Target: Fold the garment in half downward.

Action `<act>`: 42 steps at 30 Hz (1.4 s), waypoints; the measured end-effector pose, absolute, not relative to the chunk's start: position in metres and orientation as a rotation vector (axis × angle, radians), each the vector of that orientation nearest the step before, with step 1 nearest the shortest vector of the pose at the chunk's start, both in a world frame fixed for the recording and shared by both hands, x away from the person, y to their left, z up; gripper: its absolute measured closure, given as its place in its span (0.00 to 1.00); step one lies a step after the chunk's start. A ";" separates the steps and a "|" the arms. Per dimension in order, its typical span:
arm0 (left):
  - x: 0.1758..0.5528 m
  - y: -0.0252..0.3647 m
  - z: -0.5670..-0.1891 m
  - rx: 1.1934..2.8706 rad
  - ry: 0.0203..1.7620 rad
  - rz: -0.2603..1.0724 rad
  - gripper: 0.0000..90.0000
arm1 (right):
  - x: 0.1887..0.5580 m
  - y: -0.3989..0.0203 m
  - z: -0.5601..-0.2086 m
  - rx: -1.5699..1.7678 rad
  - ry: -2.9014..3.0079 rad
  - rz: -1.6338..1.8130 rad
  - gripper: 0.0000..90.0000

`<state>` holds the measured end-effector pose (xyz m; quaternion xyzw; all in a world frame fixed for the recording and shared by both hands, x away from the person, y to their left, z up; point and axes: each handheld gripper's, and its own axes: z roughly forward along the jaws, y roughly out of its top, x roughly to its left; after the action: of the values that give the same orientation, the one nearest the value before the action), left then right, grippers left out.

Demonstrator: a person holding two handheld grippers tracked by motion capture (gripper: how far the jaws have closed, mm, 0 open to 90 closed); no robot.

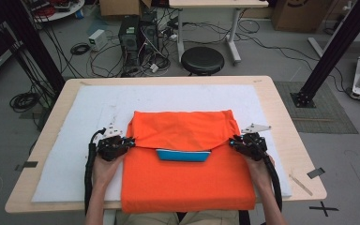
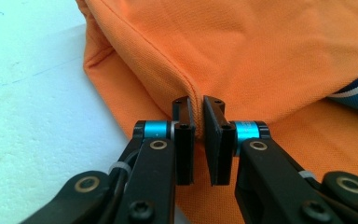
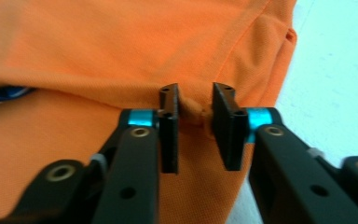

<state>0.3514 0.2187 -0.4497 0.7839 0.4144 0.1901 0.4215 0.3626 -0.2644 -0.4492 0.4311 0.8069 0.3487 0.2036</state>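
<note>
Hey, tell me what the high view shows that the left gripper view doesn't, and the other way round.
High view: the whole wooden table, the black stool behind it, both hands, the right gripper at the orange shirt's right edge, and the full folded shape.

Left gripper view: up close, the left gripper has its fingers pinched on a stitched fold of the fabric, plus the knit weave.

Both: the orange shirt, its blue collar, the white pad and the left gripper.
</note>
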 end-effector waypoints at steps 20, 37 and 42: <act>0.325 0.224 -0.436 1.928 1.019 0.412 0.93 | 0.336 -0.296 -0.437 1.259 2.263 1.195 0.94; 0.274 0.224 -0.431 2.009 0.939 0.341 0.93 | 0.286 -0.306 -0.430 1.191 2.336 1.157 0.97; 0.264 0.225 -0.433 2.014 0.928 0.323 0.93 | 0.273 -0.308 -0.435 1.195 2.328 1.156 0.98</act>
<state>0.2635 0.2254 -0.4326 0.8092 0.3728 0.1299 0.4352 0.2735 -0.3078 -0.4346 0.4137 0.8058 0.4001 0.1396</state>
